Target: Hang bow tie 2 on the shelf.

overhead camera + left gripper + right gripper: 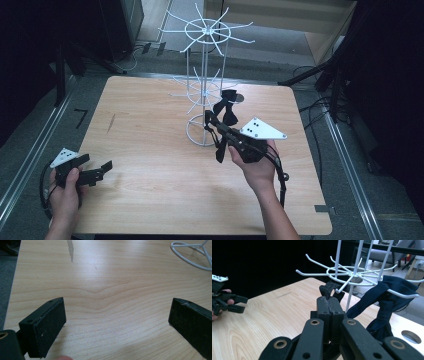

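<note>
Right gripper (209, 119): mine, held out toward 12 o'clock above the middle of the table, close by the rack's pole.
Right jaws: pressed together on a black strap (329, 290); its loop rises out of the jaw tips and sits against the tip of one white hook.
Rack (204, 75): white wire stand with two tiers of hooks, its ring base on the wooden table (150, 165) just past the centre, toward 12 o'clock.
Dark cloth (387, 295): already draped over a lower-tier hook, at about 2 o'clock from my right jaws in the right gripper view.
Left gripper (117, 322): mine, low over the table's near left corner, at about 8 o'clock from the rack base, well apart from it.
Left jaws: wide apart, bare wood between them.
Round hole (411, 336): in the tabletop, beyond the cloth.
</note>
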Available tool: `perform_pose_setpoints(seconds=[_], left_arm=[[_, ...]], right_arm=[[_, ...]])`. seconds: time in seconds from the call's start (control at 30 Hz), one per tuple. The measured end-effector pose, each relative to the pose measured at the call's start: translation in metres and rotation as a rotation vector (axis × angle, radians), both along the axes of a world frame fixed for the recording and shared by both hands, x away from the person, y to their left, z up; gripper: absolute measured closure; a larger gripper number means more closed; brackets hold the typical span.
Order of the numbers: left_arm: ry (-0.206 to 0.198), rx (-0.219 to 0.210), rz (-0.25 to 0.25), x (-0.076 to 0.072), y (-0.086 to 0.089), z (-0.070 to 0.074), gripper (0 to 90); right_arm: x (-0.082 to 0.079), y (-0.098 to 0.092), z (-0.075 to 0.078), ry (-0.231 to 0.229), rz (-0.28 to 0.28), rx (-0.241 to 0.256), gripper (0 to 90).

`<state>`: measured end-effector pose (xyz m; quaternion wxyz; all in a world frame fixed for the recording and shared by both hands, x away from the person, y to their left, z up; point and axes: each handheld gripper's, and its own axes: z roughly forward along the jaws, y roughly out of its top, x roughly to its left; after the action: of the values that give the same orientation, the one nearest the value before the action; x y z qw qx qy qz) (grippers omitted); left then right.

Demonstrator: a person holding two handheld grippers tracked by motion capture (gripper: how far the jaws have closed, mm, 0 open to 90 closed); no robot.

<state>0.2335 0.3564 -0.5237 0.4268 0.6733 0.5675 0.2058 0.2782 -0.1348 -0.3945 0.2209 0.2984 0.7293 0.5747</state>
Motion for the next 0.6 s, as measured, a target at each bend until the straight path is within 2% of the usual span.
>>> perform_pose_setpoints(seconds=[0.33, 0.6], left_arm=[[-0.001, 0.001, 0.000, 0.000, 0.000, 0.000, 1.6], [-0.001, 0.001, 0.000, 0.000, 0.000, 0.000, 1.6]], right_arm=[[0.003, -0.005, 0.004, -0.016, -0.016, 0.013, 90.0], [0.009, -0.010, 0.001, 0.005, -0.030, 0.037, 90.0]])
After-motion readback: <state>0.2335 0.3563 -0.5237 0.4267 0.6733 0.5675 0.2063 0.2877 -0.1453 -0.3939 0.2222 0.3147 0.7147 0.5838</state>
